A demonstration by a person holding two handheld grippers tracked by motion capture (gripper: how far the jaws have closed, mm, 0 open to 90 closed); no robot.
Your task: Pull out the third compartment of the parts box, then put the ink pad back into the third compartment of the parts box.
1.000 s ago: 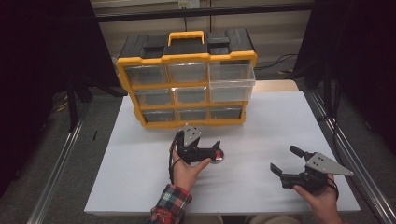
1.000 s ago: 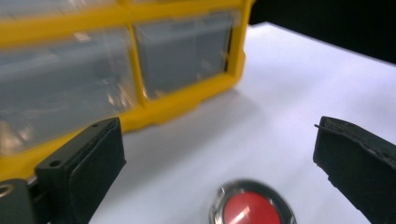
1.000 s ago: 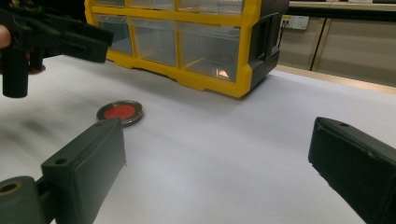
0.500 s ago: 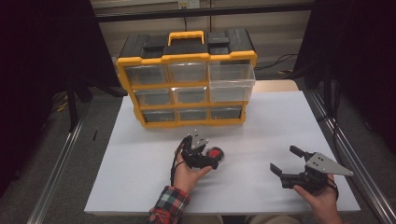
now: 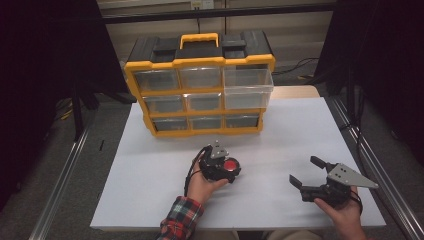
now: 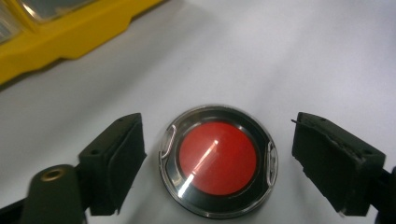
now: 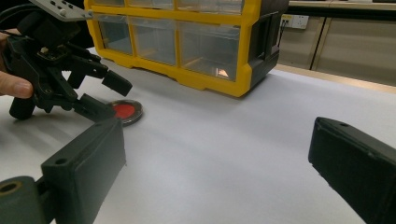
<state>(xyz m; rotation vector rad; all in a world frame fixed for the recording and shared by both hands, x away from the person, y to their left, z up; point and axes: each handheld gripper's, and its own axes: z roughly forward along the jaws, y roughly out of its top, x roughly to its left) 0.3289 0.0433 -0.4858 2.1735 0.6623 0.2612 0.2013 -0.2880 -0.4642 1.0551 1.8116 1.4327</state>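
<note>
A round red disc (image 6: 217, 161) with a clear rim and a black ring lies flat on the white table (image 5: 150, 170). My left gripper (image 6: 219, 140) points down over it with one jaw on each side. Its jaws have just been closing, and a gap still shows between each pad and the disc's rim. From above, the disc (image 5: 231, 165) peeks out under the left gripper (image 5: 229, 170). My right gripper (image 5: 305, 170) rests open near the table's front right with nothing between its jaws. The right gripper view shows the left gripper (image 7: 112, 95) astride the disc (image 7: 125, 112).
A yellow and black drawer organiser (image 5: 200, 85) with clear drawers stands at the back of the table. Its top right drawer (image 5: 248, 87) is pulled out a little. Metal rails (image 5: 60, 190) run along both table sides.
The left gripper has sunk a little over the red disc, and its jaws have narrowed around it. The right gripper has kept still.
</note>
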